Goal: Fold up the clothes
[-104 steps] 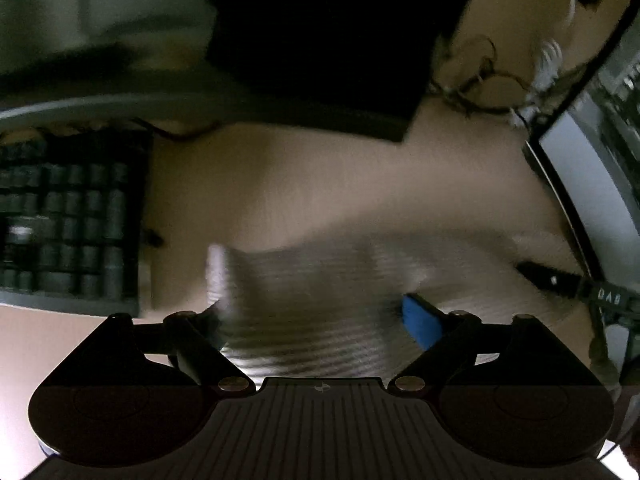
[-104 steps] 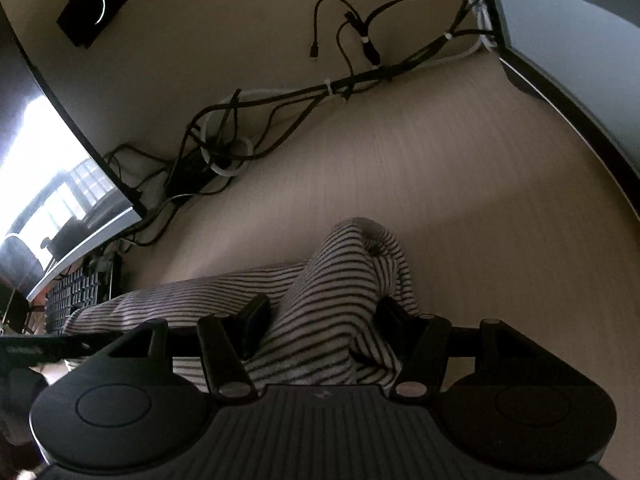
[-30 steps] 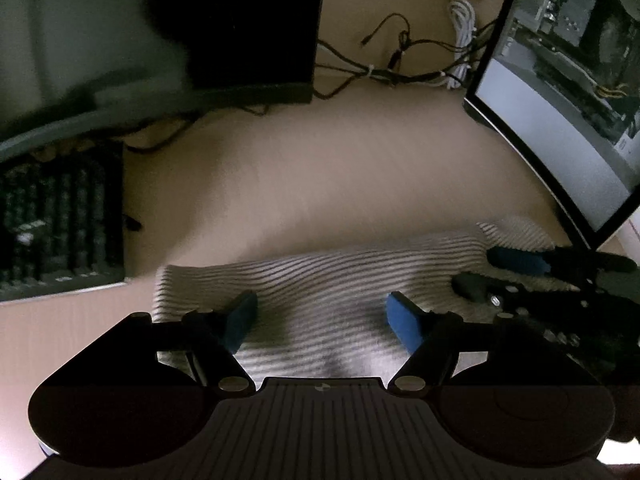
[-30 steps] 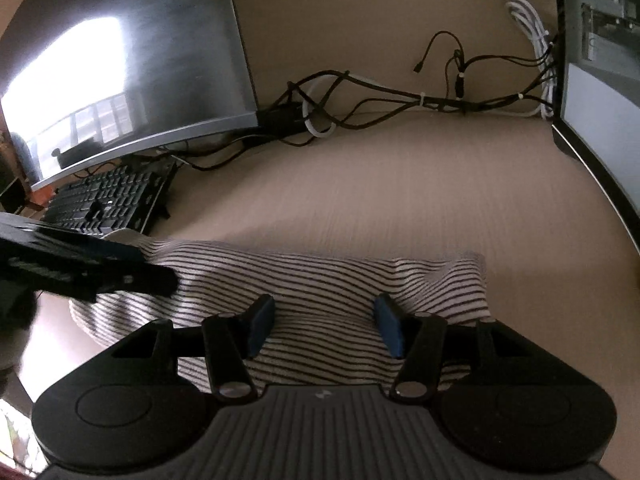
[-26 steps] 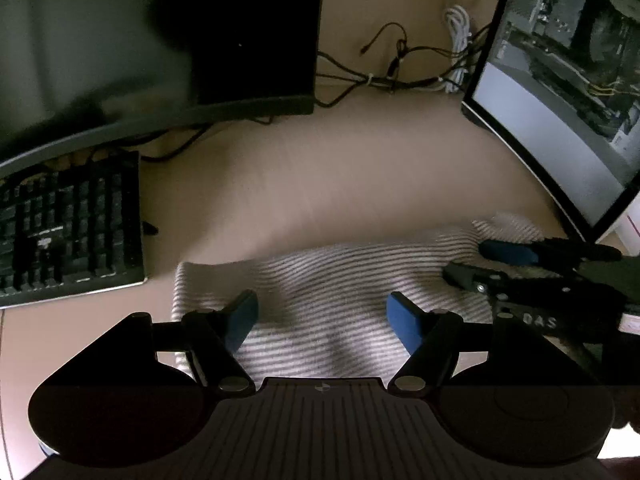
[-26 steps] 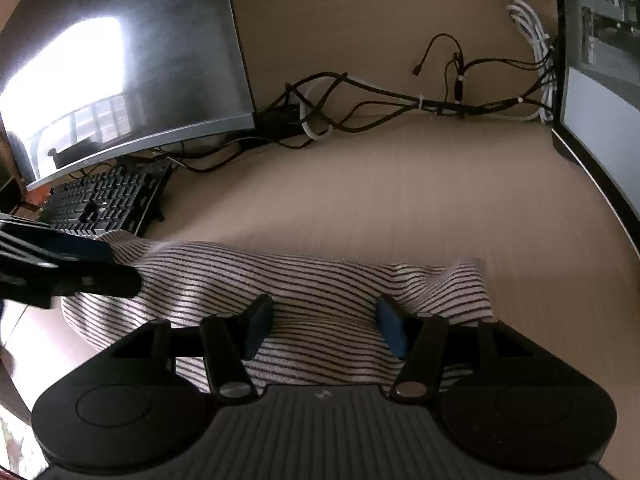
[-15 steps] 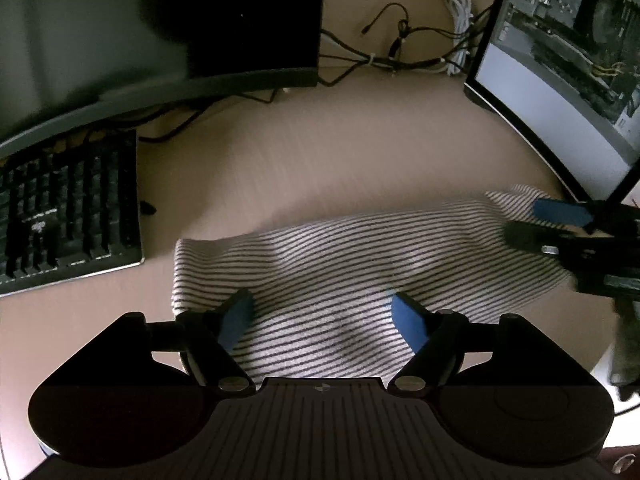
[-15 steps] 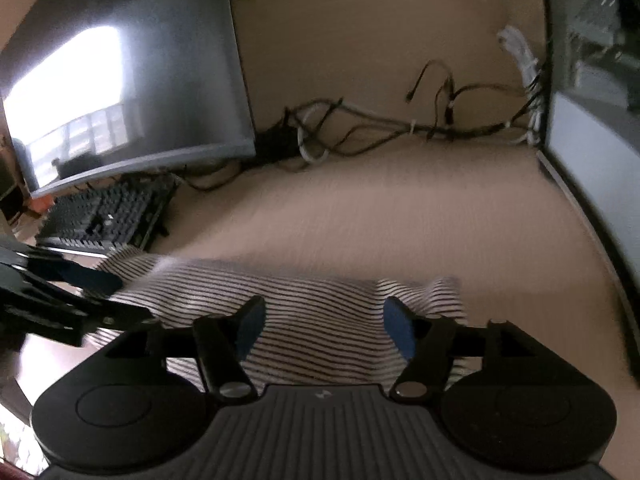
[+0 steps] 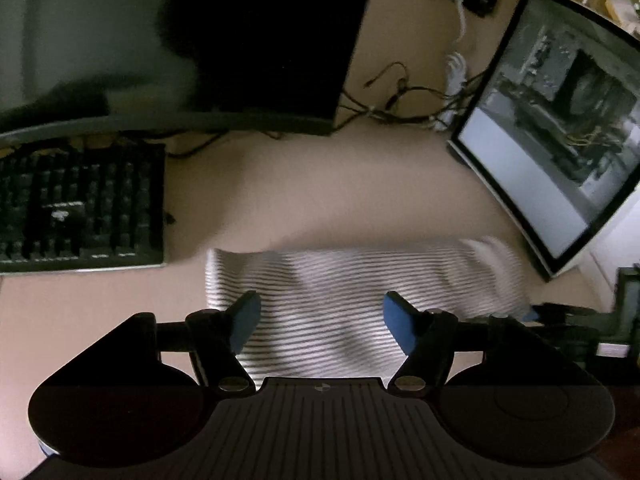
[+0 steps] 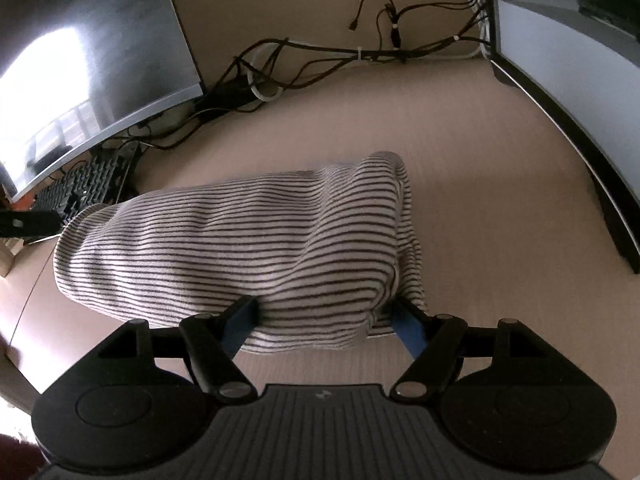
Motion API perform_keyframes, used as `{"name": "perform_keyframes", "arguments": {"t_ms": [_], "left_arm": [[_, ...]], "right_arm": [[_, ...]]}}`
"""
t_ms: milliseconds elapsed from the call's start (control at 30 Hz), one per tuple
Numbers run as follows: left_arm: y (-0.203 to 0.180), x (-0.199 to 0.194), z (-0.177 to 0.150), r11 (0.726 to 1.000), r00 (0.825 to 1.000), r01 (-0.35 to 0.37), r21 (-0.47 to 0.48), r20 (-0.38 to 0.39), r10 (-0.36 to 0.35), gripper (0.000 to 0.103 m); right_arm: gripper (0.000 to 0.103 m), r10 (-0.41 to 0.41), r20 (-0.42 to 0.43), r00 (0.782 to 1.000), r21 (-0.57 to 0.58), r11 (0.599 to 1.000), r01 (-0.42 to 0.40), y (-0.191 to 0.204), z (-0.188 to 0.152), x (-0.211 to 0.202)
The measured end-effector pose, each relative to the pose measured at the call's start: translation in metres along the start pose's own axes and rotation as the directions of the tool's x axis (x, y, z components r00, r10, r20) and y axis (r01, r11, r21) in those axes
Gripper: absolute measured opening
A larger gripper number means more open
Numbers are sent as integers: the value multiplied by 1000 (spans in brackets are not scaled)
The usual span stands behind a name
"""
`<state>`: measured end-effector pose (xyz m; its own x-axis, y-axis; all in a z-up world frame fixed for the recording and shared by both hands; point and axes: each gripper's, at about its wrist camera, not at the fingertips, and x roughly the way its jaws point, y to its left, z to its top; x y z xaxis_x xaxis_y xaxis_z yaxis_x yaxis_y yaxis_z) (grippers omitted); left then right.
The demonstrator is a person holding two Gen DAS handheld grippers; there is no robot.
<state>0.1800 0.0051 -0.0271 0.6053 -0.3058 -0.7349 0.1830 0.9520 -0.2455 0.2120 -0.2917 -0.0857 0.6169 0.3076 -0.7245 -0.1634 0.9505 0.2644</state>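
A white garment with thin dark stripes (image 9: 340, 292) lies folded into a long bundle on the tan desk (image 9: 304, 196). My left gripper (image 9: 320, 318) is open, its blue pads wide apart above the bundle's near left part. In the right wrist view the same garment (image 10: 248, 248) bulges just in front of my right gripper (image 10: 322, 322), which is open with the cloth's near edge between its fingertips. The right gripper's dark body (image 9: 560, 316) shows at the bundle's right end in the left wrist view.
A black keyboard (image 9: 76, 208) lies left of the garment. A curved monitor (image 9: 560, 136) stands at the right and another (image 10: 80, 48) at the left. A tangle of cables (image 10: 320, 60) runs along the desk's back.
Both grippers were shut on the garment 3.5 s ago and now stand open. The left gripper has pulled back; the right gripper has come in close to the bundle's end.
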Motion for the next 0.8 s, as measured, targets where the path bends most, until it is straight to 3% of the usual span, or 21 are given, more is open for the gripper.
{"name": "perform_keyframes", "arguments": {"t_ms": [133,200,333,433,567,667,800], "left_arm": [[-5,36,-10,999,994,-54,6,-97,54,77],[-13,41,-17,996,993,-68,53,-90,72,84],[-20,36,-24,992,993,-78,96,-81,86,85],[-10,19,-19,997,996,-62,50,-59,65,82],[9,8,-9,996,995,-90,-1,-32,90,89],[22,20,1,993,995,-96,-68,-45,93,89],[24,45,8,989,993,-77,-124,-96,65,87]], "right_arm": [[74,0,1,1000,-25,1000,0,0,0,1],[74,-3,1,1000,-35,999,3,1,0,1],[74,-19,7,1000,-42,999,19,5,-5,-1],[74,-16,19,1000,-31,999,17,4,-3,-8],[75,-21,108,994,71,997,13,-13,11,-34],[87,-20,140,990,171,985,-4,-29,27,-35],[86,-15,116,993,239,971,-14,-33,40,-8]]}}
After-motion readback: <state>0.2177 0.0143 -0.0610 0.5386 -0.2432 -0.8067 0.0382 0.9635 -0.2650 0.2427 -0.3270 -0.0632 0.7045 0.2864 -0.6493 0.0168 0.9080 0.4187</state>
